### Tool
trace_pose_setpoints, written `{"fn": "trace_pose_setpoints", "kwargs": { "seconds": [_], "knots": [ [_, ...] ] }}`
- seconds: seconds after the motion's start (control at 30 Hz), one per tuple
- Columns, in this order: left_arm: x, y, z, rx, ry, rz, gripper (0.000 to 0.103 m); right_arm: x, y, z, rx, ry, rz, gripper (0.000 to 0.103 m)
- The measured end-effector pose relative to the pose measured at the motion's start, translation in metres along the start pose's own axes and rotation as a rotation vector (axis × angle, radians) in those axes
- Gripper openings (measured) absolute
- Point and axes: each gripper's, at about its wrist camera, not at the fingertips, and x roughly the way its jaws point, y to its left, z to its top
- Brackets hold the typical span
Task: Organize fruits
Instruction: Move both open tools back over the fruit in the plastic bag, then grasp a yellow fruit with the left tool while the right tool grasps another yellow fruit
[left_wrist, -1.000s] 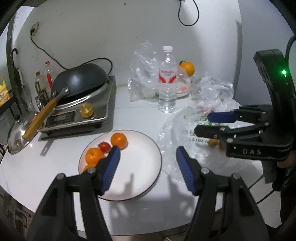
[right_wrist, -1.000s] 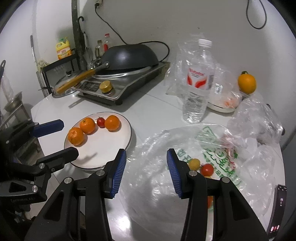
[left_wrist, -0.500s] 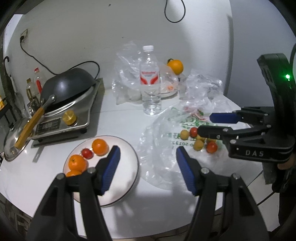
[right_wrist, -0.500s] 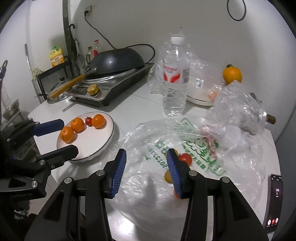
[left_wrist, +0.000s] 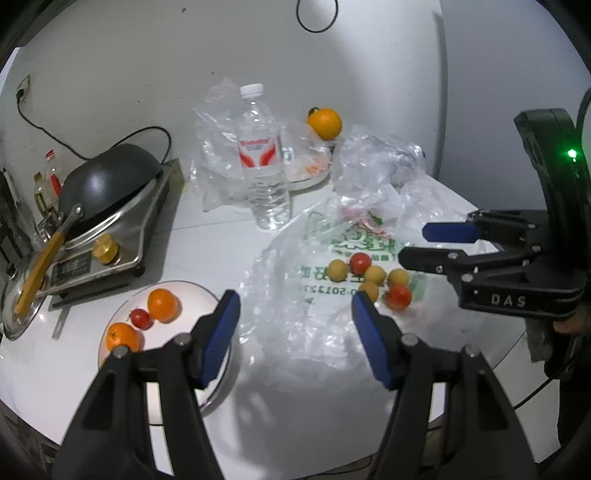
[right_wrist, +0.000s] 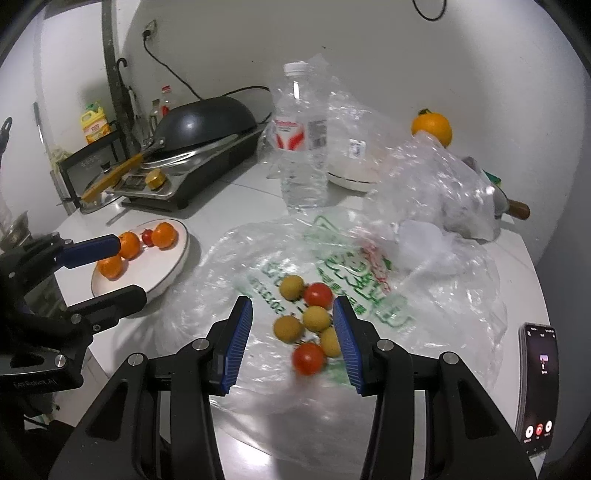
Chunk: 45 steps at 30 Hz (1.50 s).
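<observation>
A white plate (left_wrist: 192, 295) (right_wrist: 173, 254) holds oranges (left_wrist: 163, 304) (right_wrist: 164, 235) and a small red tomato (left_wrist: 141, 319). Several yellow fruits (right_wrist: 316, 318) (left_wrist: 337, 269) and red tomatoes (right_wrist: 308, 357) (left_wrist: 398, 296) lie on a flat printed plastic bag (left_wrist: 295, 317) (right_wrist: 369, 288). My left gripper (left_wrist: 293, 330) is open and empty, between plate and bag. My right gripper (right_wrist: 292, 339) is open and empty, its fingertips on either side of the fruit cluster, just above it. It also shows in the left wrist view (left_wrist: 421, 243).
A water bottle (left_wrist: 263, 162) stands behind the bag, with crumpled bags and an orange (left_wrist: 324, 123) on a bowl. A wok on a cooker (left_wrist: 107, 206) stands at left. A phone (right_wrist: 537, 384) lies at the table's right edge.
Both grippers have swung right, from the plate toward the bag. The fruit cluster now lies between my right fingers. Both stay open.
</observation>
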Motion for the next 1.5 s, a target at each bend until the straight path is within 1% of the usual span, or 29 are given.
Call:
{"fn": "trace_pose_setpoints", "kwargs": {
  "seconds": [0.2,0.47,0.57,0.63,0.8,1.17,1.37,1.4,1.43,1.5],
  "knots": [
    [0.014,-0.013,0.004,0.021,0.017,-0.014,0.064,0.002,-0.017,-0.005,0.021,0.009,-0.006,0.048],
    [0.039,-0.030,0.009,0.059,0.047,-0.026,0.064,0.013,-0.039,-0.013,0.046,0.042,0.005,0.047],
    [0.047,-0.036,0.011,0.076,0.057,-0.027,0.064,0.020,-0.045,-0.015,0.053,0.057,0.013,0.045],
    [0.054,-0.039,0.011,0.084,0.064,-0.031,0.064,0.025,-0.048,-0.018,0.054,0.070,0.017,0.041],
    [0.068,-0.045,0.010,0.104,0.084,-0.039,0.064,0.038,-0.050,-0.020,0.047,0.098,0.031,0.036],
    [0.089,-0.053,0.007,0.144,0.117,-0.060,0.064,0.054,-0.051,-0.023,0.033,0.135,0.075,0.035],
    [0.095,-0.055,0.006,0.139,0.125,-0.079,0.063,0.058,-0.054,-0.022,0.045,0.139,0.096,0.035],
    [0.096,-0.055,0.007,0.136,0.127,-0.081,0.062,0.059,-0.054,-0.022,0.048,0.141,0.102,0.035],
    [0.099,-0.055,0.006,0.133,0.135,-0.085,0.056,0.061,-0.057,-0.022,0.064,0.149,0.125,0.035],
    [0.102,-0.055,0.008,0.130,0.148,-0.094,0.055,0.063,-0.059,-0.022,0.086,0.158,0.149,0.035]
  ]
}}
